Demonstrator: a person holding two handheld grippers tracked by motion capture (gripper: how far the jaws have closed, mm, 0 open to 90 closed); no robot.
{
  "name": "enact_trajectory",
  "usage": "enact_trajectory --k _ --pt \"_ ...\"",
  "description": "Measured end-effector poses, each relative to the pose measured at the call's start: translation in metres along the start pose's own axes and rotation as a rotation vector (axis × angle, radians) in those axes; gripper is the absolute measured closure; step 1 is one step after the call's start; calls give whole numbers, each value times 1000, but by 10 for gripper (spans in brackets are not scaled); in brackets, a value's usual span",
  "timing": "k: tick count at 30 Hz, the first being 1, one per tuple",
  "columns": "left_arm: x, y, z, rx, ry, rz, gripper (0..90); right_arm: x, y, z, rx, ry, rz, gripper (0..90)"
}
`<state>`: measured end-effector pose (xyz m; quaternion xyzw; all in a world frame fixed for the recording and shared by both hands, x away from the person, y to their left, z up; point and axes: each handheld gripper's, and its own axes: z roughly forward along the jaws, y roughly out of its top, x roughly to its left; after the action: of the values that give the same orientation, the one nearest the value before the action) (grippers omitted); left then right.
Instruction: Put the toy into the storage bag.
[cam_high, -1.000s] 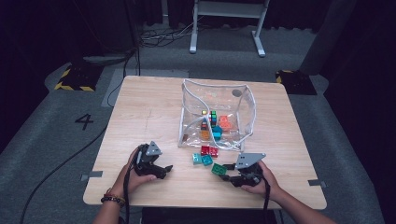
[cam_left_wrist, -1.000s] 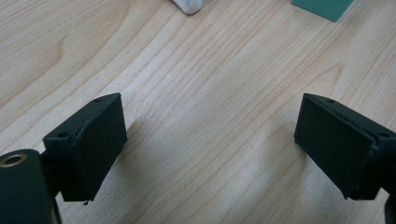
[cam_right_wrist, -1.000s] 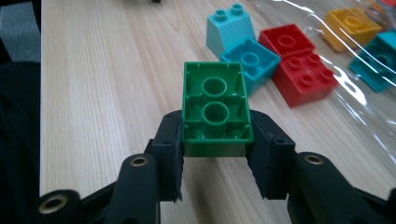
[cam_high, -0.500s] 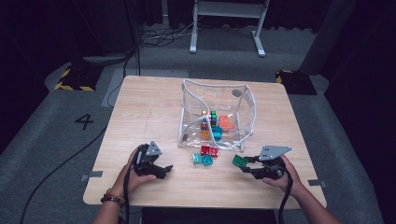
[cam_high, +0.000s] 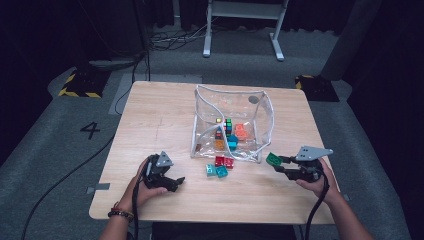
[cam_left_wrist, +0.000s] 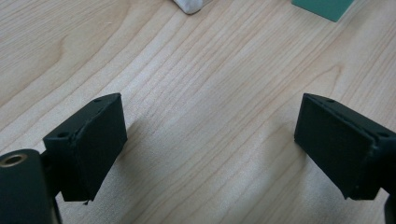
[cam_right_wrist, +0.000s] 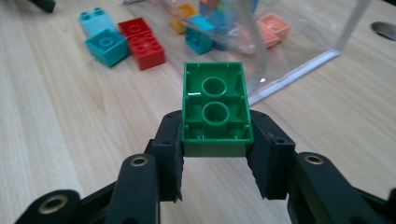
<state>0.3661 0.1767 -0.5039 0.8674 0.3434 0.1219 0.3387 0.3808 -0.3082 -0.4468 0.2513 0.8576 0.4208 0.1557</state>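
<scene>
While studs face away, right tool (cam_right_wrist: 215, 158) grips green brick (cam_right_wrist: 215, 105), underside up.

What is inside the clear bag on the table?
Inside the clear bag lie loose bricks: an orange one, a teal one and a dark multicoloured stack. Glare and folds hide the rest.
</scene>
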Motion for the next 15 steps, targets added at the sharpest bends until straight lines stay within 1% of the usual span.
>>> enact_trajectory --k 3,6,9,10,13,15 --pt "0 0 0 2 -5 -1 94 -7 2 -4 -9 -23 4 592" --pt "0 0 0 0 -3 -2 94 -13 5 -7 -23 -28 10 592" --pt "0 0 0 2 -2 1 94 -21 9 -13 -43 -33 27 592" --pt "0 0 0 2 -2 1 94 -23 11 -15 -48 -44 25 592" --pt "0 0 0 2 -4 -1 94 -28 16 -20 -67 -57 24 592" --pt "0 0 0 2 -3 0 94 -31 21 -22 -68 -66 18 592"
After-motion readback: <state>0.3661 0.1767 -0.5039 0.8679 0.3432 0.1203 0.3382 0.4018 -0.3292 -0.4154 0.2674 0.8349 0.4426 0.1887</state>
